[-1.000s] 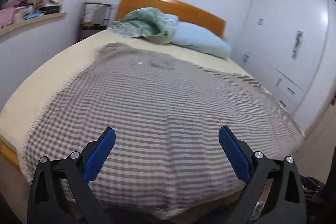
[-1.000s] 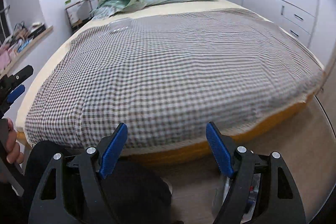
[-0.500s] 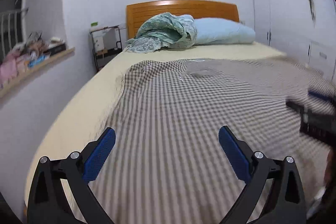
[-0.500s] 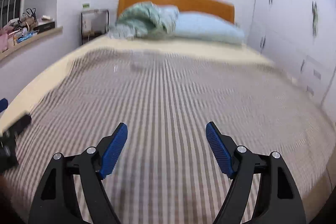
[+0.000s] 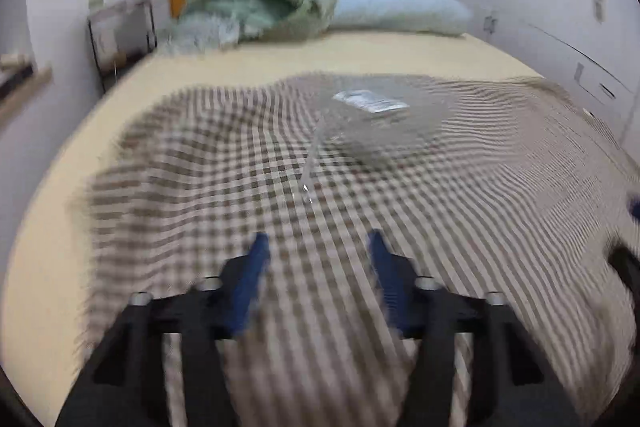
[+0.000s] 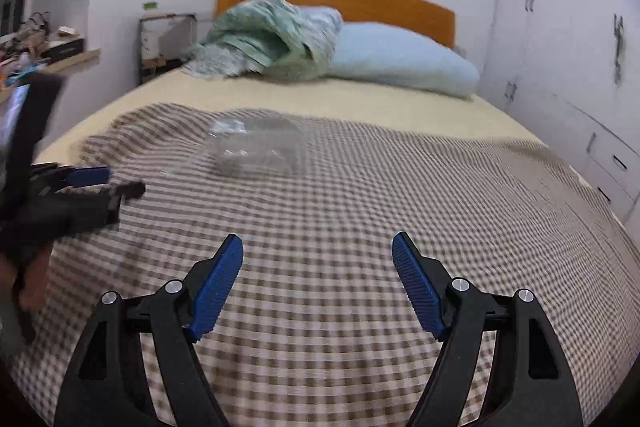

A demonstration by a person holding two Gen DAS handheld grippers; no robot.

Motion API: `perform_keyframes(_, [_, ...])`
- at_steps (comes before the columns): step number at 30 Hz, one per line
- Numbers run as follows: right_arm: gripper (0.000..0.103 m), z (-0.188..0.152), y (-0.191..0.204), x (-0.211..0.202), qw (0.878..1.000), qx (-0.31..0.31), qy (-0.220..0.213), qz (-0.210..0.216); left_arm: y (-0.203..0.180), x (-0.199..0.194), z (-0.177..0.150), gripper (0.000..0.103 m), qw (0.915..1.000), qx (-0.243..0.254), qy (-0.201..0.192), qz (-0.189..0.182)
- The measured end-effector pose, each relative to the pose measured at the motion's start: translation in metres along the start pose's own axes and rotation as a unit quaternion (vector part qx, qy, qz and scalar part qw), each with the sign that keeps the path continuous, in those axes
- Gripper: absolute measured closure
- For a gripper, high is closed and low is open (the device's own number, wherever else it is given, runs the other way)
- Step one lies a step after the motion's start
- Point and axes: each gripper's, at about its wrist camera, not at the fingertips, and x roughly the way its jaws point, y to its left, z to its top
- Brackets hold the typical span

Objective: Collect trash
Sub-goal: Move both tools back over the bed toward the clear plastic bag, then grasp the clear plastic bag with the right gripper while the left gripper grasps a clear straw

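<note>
The left gripper [image 5: 316, 247] hangs over the checked blanket [image 5: 460, 227], its jaws just drawn partly in with nothing between them. A clear plastic container [image 6: 256, 147] lies on the blanket ahead of both, well beyond their tips. The right gripper [image 6: 318, 267] stands spread wide, empty. Behind: green bedding [image 6: 268, 43], blue pillow [image 6: 400, 63]

The left tongs [image 5: 318, 247] are pointing downward, their blue pads having just been closing with nothing between them. The right tongs [image 6: 318, 253] are gaping wide and empty. A hand [image 6: 28, 267] is gripping the left tool's handle.
</note>
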Motion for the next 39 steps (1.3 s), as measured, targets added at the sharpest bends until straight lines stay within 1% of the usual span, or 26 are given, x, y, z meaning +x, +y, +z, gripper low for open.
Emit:
perform_keyframes(2, [0.029,0.000,-0.009,0.005,1.000,0.023,0.004,0.010,0.005,0.025,0.012,0.061,0.9995,-0.029,0.003,-0.013])
perform_keyframes(4, [0.029,-0.002,-0.013,0.010,0.999,0.038,0.001,0.015,0.007,0.052,0.020,0.061,0.9993,-0.035,0.014,-0.002])
perform_keyframes(5, [0.029,-0.004,-0.014,0.012,0.999,0.041,0.002,0.017,0.008,0.062,0.022,0.067,0.9990,-0.039,0.023,-0.002])
perform_keyframes(6, [0.029,-0.005,-0.013,0.018,0.999,0.041,0.007,0.018,0.009,0.071,0.021,0.073,0.9986,-0.044,0.029,0.006])
perform_keyframes(7, [0.029,-0.006,-0.011,0.024,0.999,0.038,0.013,0.019,0.012,0.068,0.018,0.078,0.9985,-0.049,0.023,0.007])
perform_keyframes(8, [0.029,-0.007,-0.007,0.029,0.999,0.034,0.018,0.021,0.016,0.063,0.017,0.102,0.9982,-0.057,0.015,0.001])
perform_keyframes(10, [0.029,-0.014,-0.001,0.030,0.999,0.027,0.021,0.027,0.027,0.054,0.011,0.101,0.9962,-0.086,0.003,-0.015])
perform_keyframes(12, [0.029,-0.015,0.007,0.032,0.999,0.012,0.023,0.022,0.036,0.046,0.002,0.102,0.9938,-0.110,0.013,-0.008])
perform_keyframes(15, [0.029,-0.017,0.024,0.028,0.999,-0.034,0.015,0.002,0.046,0.025,-0.014,0.102,0.9894,-0.142,0.028,0.004])
perform_keyframes(18, [0.029,-0.017,0.039,0.017,0.997,-0.079,-0.004,0.012,0.048,0.015,-0.026,0.102,0.9889,-0.148,0.013,-0.001])
perform_keyframes(19, [0.029,-0.019,0.046,0.014,0.994,-0.108,-0.011,0.009,0.050,0.017,-0.026,0.102,0.9890,-0.148,0.006,-0.002])
perform_keyframes(20, [0.029,-0.020,0.051,0.012,0.991,-0.133,-0.018,0.000,0.053,0.019,-0.026,0.102,0.9882,-0.153,0.002,-0.003])
perform_keyframes(21, [0.029,-0.021,0.056,0.012,0.987,-0.157,-0.026,-0.016,0.059,0.021,-0.027,0.102,0.9863,-0.164,0.008,-0.008])
perform_keyframes(22, [0.029,-0.021,0.061,0.016,0.985,-0.166,-0.025,-0.032,0.065,0.023,-0.025,0.102,0.9838,-0.178,0.014,-0.019])
perform_keyframes(24, [0.029,-0.017,0.071,0.028,0.984,-0.174,-0.001,-0.040,0.074,0.017,-0.021,0.102,0.9810,-0.191,0.018,-0.030])
perform_keyframes(25, [0.029,-0.013,0.080,0.034,0.980,-0.191,0.004,-0.047,0.079,0.014,-0.019,0.102,0.9805,-0.193,0.014,-0.034])
perform_keyframes(26, [0.029,-0.007,0.090,0.038,0.976,-0.212,-0.002,-0.055,0.081,0.010,-0.017,0.102,0.9809,-0.191,0.009,-0.034])
perform_keyframes(28, [0.029,0.013,0.118,0.057,0.959,-0.274,-0.024,-0.074,0.087,0.002,-0.015,0.101,0.9815,-0.189,0.001,-0.031])
perform_keyframes(29, [0.029,0.023,0.129,0.068,0.952,-0.295,-0.024,-0.078,0.091,0.001,-0.014,0.101,0.9801,-0.196,-0.002,-0.032])
perform_keyframes(32, [0.029,0.054,0.160,0.108,0.938,-0.339,-0.014,-0.064,0.104,-0.004,-0.008,0.102,0.9767,-0.211,-0.010,-0.040])
perform_keyframes(35, [0.029,0.068,0.179,0.139,0.926,-0.371,-0.002,-0.076,0.117,-0.008,-0.008,0.102,0.9735,-0.225,-0.017,-0.040])
perform_keyframes(36, [0.029,0.072,0.184,0.150,0.923,-0.377,0.006,-0.079,0.119,-0.009,-0.009,0.102,0.9721,-0.230,-0.015,-0.042])
perform_keyframes(37, [0.029,0.076,0.186,0.160,0.924,-0.374,0.020,-0.075,0.123,-0.006,-0.008,0.102,0.9703,-0.238,-0.013,-0.043])
perform_keyframes(38, [0.029,0.081,0.187,0.170,0.929,-0.362,0.042,-0.068,0.124,-0.004,-0.008,0.102,0.9694,-0.241,-0.011,-0.042])
perform_keyframes(39, [0.040,0.083,0.183,0.177,0.933,-0.350,0.059,-0.061,0.125,-0.004,-0.009,0.102,0.9692,-0.243,-0.011,-0.042])
